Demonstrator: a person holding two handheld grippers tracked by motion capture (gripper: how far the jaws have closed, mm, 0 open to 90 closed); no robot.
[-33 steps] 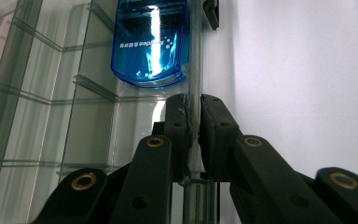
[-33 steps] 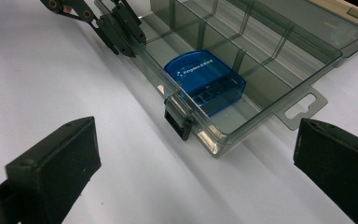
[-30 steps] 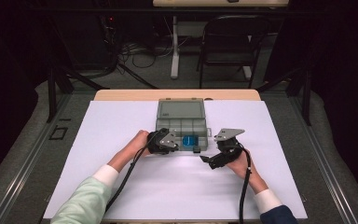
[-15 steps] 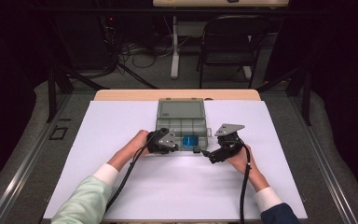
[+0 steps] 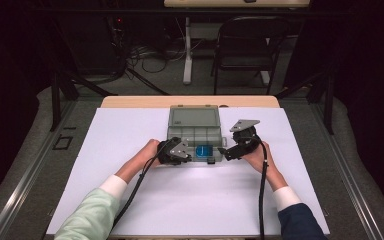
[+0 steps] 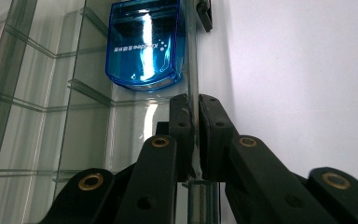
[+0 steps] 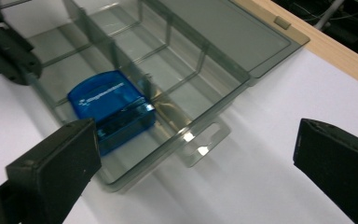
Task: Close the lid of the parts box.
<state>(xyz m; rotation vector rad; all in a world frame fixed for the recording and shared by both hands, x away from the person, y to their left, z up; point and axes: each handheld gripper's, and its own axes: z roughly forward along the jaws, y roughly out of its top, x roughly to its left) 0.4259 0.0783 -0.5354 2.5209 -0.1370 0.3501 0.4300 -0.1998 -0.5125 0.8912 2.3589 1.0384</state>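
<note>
The clear compartment box [image 5: 196, 134] lies open on the table [image 5: 130, 200], its lid flat on the far side and a blue case [image 5: 204, 150] in a near-row compartment. The left hand-held gripper [image 6: 193, 122] is clenched on the box's near wall, just left of the blue case, pinning the box in place. Over the last second the right hand-held gripper [image 5: 228, 151], jaws spread wide and holding nothing, has closed in on the box's right end, probably to take the blue case.

folding chair [image 5: 247, 47], floor cables [image 5: 145, 57], white sheet [image 5: 190, 200]
</note>
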